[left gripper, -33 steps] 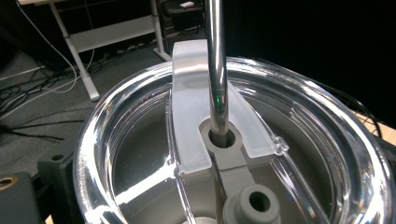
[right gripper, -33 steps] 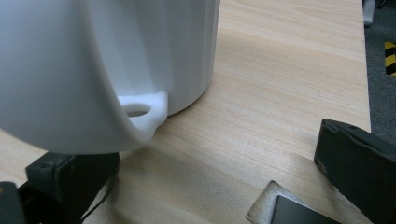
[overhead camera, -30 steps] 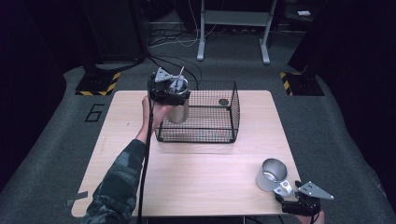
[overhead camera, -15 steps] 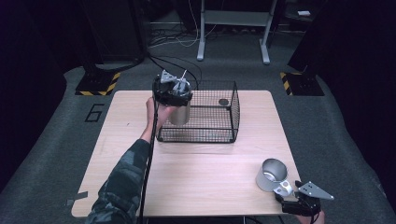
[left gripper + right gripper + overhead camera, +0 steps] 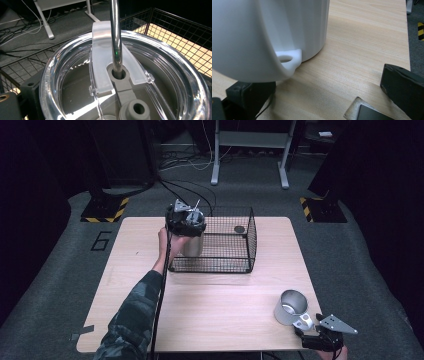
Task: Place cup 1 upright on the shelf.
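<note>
Tumbler point(image 5: 192, 245): steel, upright, with a clear lid point(image 5: 125, 82) and a metal straw point(image 5: 115, 37) rising through the lid's grey plug. Position: at the left end of the wire basket point(image 5: 220, 245), which stands at the middle of the table's point(image 5: 215, 305) far edge; whether the tumbler's base rests on the basket floor cannot be told.

Left gripper point(image 5: 186, 220): directly over the tumbler's top, held by a hand point(image 5: 167, 245) with a camouflage sleeve point(image 5: 135, 320) reaching in from the table's near edge. In the left gripper view the lid sits close under the camera and the straw runs up past it. The jaws are hidden, so whether they clamp the tumbler or stand slack cannot be told.

Mug point(image 5: 291, 307): steel, near the table's near right corner, mouth tipped toward the left, handle toward the near edge.

Right gripper point(image 5: 320, 337): at the near right corner, just beside the mug on its near side. In the right gripper view its jaws stand wide apart on either side of the mug's handle point(image 5: 287, 58), grasping nothing; the mug wall looms just ahead of them.
</note>
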Demonstrator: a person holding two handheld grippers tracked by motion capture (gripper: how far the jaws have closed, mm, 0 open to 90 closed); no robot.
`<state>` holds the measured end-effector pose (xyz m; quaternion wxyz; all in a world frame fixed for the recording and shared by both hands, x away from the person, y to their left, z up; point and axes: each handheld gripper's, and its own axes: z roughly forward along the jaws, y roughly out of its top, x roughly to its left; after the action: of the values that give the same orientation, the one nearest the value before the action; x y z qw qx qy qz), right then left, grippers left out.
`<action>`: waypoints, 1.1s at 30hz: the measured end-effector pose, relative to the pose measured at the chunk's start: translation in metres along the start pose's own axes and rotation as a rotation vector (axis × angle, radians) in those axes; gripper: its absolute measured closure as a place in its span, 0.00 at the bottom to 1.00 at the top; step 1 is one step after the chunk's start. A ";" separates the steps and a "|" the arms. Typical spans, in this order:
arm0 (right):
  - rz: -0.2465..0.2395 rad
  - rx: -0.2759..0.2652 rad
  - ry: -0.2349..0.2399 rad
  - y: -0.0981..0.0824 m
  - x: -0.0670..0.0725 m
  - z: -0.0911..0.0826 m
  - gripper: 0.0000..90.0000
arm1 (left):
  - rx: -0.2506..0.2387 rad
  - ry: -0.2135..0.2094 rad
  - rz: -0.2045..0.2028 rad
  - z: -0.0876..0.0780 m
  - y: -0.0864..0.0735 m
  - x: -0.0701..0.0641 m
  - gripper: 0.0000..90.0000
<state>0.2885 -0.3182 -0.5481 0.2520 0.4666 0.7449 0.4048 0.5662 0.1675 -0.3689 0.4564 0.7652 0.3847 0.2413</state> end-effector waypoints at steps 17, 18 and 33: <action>-0.001 -0.001 0.001 0.000 0.000 0.000 0.00 | 0.034 0.009 -0.001 0.015 -0.010 -0.001 0.05; 0.000 0.000 0.000 0.000 0.000 0.000 0.00 | 0.039 0.007 -0.004 0.016 -0.011 -0.001 0.05; -0.001 -0.001 0.001 0.000 0.000 0.000 0.00 | 0.060 0.012 -0.013 0.028 -0.018 -0.004 0.05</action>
<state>0.2885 -0.3183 -0.5482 0.2522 0.4659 0.7451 0.4052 0.5777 0.1550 -0.3977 0.4326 0.7746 0.3992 0.2313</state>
